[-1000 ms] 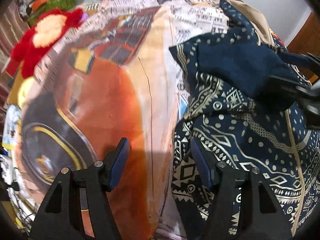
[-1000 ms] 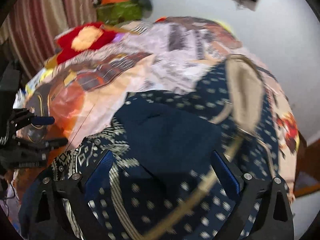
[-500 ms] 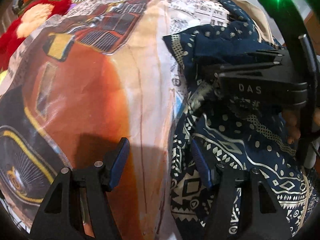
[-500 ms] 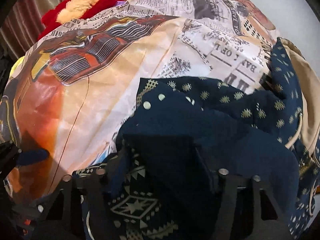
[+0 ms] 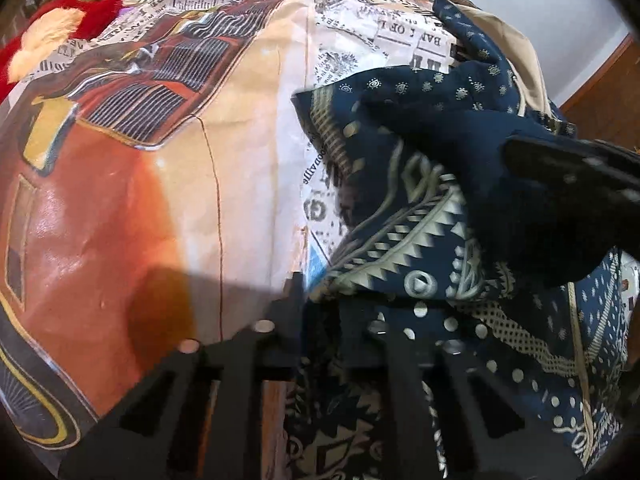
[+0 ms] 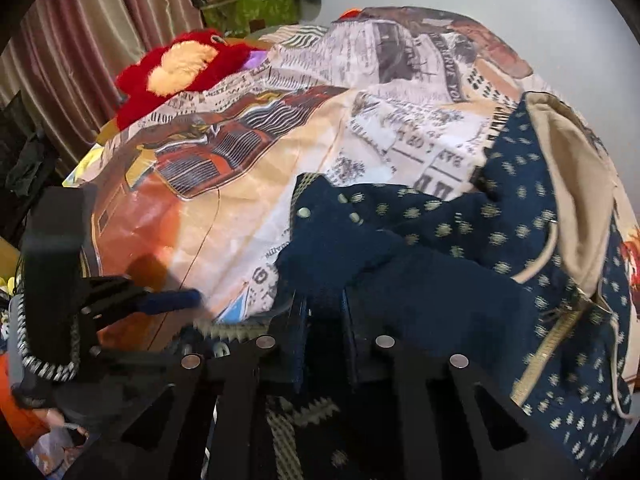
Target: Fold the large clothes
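Note:
A navy garment (image 5: 420,248) with cream tribal and dot print and a beige lining (image 6: 576,184) lies crumpled on the right side of a bed. In the left wrist view my left gripper (image 5: 322,304) is closing its jaws on the garment's near left edge, with fabric pinched between the pads. The right wrist view shows my right gripper (image 6: 324,320) closing on a plain navy fold of the same garment (image 6: 440,280), cloth between its pads. The two grippers stand close together, the left one just left of the right.
The bed is covered by a printed sheet (image 5: 160,200) with an orange car and newspaper text. A red plush toy (image 6: 184,64) lies at its far left. Striped curtains (image 6: 100,40) and a green box (image 6: 256,8) stand behind. A white wall rises beyond.
Both grippers have dropped toward the garment and their jaws have come together on its fabric. The right gripper moved down to the fold near the garment's left edge.

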`<state>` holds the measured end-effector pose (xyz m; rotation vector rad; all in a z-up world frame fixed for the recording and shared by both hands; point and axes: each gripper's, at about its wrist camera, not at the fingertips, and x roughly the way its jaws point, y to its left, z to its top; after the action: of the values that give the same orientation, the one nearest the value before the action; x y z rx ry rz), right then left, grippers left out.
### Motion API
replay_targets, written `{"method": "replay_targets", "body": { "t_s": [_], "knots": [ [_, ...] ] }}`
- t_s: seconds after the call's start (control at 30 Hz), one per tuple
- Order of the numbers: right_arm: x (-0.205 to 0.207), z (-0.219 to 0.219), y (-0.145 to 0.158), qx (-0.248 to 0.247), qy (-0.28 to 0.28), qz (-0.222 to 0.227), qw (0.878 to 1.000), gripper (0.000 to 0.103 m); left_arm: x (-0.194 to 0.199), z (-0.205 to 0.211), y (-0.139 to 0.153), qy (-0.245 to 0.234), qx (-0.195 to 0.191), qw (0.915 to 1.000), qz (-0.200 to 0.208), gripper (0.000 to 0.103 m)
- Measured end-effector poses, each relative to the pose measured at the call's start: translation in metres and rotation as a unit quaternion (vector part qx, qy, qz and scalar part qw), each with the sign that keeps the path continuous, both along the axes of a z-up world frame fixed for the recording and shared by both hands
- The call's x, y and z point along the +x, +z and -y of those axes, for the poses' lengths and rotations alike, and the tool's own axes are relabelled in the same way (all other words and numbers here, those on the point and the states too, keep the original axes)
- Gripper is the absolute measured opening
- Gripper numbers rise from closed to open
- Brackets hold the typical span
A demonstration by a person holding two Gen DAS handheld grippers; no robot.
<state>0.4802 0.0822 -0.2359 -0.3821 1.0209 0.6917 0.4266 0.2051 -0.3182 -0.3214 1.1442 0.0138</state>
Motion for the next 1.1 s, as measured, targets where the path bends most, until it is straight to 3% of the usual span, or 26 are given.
{"method": "replay_targets", "body": {
  "t_s": [0.23,0.37,0.6,0.73,0.87,1.0,1.1],
  "knots": [
    [0.009,0.039,0.026,0.034,-0.037,0.018,0.999,0.007,-0.02,0.001,0.014,0.021,0.032,0.9991,0.015,0.011],
    [0.003,0.043,0.028,0.036,-0.018,0.004,0.999,0.008,-0.026,0.009,0.011,0.003,0.067,0.9977,-0.008,0.011],
    [-0.003,0.015,-0.002,0.009,-0.003,-0.059,0.998,0.01,-0.06,-0.016,0.011,0.03,0.032,0.9988,-0.023,0.011],
    [-0.002,0.001,-0.016,0.007,0.001,-0.072,0.997,0.01,-0.072,-0.031,0.02,0.036,0.026,0.9989,-0.016,0.011],
    [-0.006,-0.012,-0.021,0.001,0.009,-0.056,0.998,0.01,-0.073,-0.037,0.032,0.032,0.033,0.9989,0.002,0.012],
    [-0.011,-0.025,-0.023,-0.024,0.03,-0.026,0.999,0.01,-0.058,-0.033,0.037,0.015,0.023,0.9995,0.015,0.017],
    [-0.013,-0.024,-0.015,-0.015,0.029,0.001,0.999,0.01,-0.039,-0.031,0.036,0.007,0.009,0.9999,0.011,0.019]
  ]
}}
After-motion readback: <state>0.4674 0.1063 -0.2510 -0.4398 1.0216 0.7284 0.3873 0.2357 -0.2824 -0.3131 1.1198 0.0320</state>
